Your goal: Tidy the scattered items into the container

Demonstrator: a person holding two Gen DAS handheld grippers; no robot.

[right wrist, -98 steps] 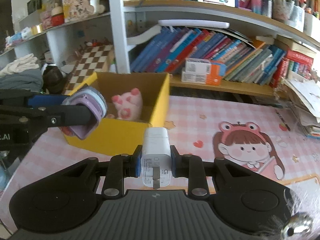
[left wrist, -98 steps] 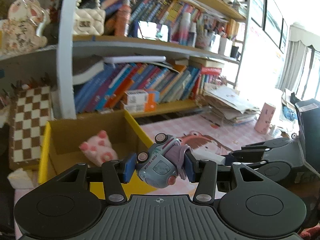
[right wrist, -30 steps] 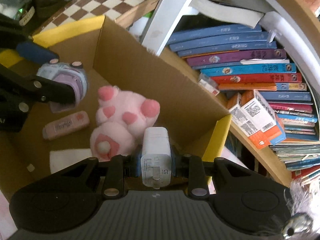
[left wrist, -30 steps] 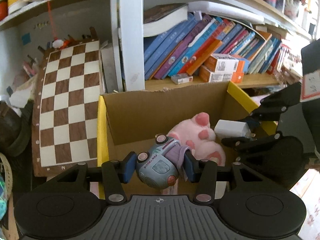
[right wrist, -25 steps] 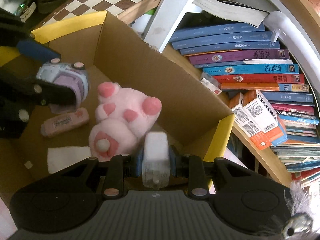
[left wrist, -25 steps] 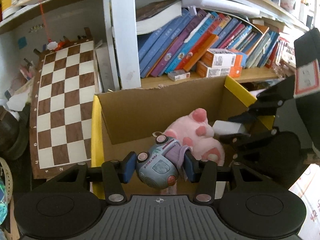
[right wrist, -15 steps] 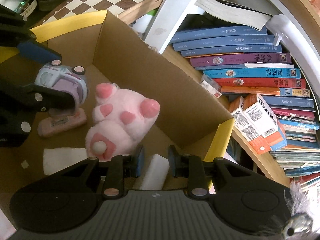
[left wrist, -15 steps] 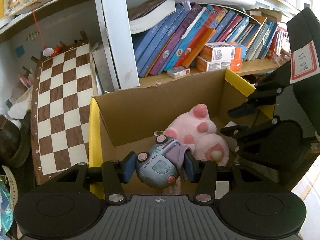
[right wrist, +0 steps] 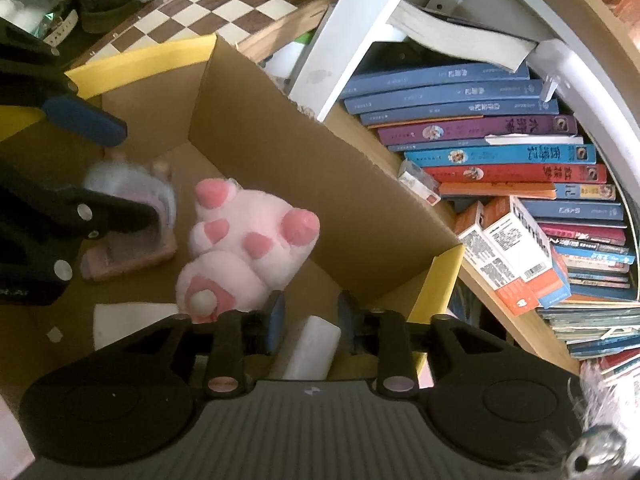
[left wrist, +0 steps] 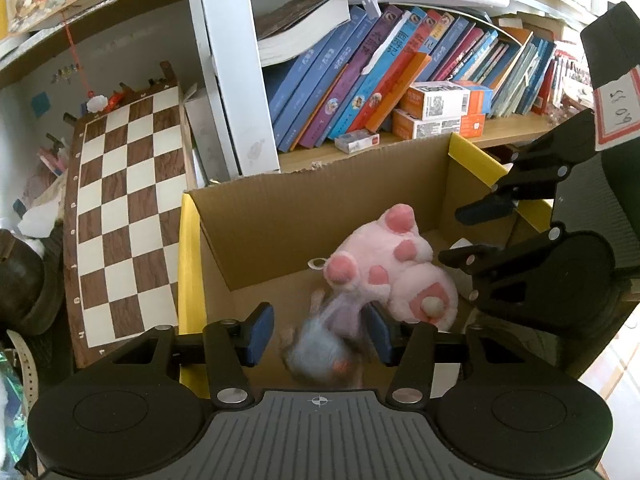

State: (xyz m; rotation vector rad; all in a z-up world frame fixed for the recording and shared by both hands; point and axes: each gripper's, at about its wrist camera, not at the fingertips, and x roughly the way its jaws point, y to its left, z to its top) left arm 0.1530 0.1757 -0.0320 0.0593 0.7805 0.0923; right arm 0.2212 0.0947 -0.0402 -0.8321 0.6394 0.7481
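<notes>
Left gripper (left wrist: pixel 318 330) spread wide over the cardboard box (left wrist: pixel 320 204), and the blurred toy car (left wrist: pixel 320 350) is loose between its pads, beside the pink plush (left wrist: pixel 394 268). Right gripper (right wrist: pixel 308 322) gapes too, empty, white charger (right wrist: pixel 314 346) lying on the box floor below.

Shelf (left wrist: pixel 500 130) behind box (left wrist: pixel 188 240): leaning books (left wrist: pixel 360 68), mostly blue, with purple, red and orange spines. In front of them, two stacked white-and-orange cartons (left wrist: pixel 436 110) and a small white-and-red pack (left wrist: pixel 356 141). Left of box, a chessboard (left wrist: pixel 120 208) stands tilted. Box floor: pink plush (right wrist: pixel 240 240), white block (right wrist: pixel 312 346), pink case (right wrist: pixel 124 258), white pad (right wrist: pixel 124 318).
</notes>
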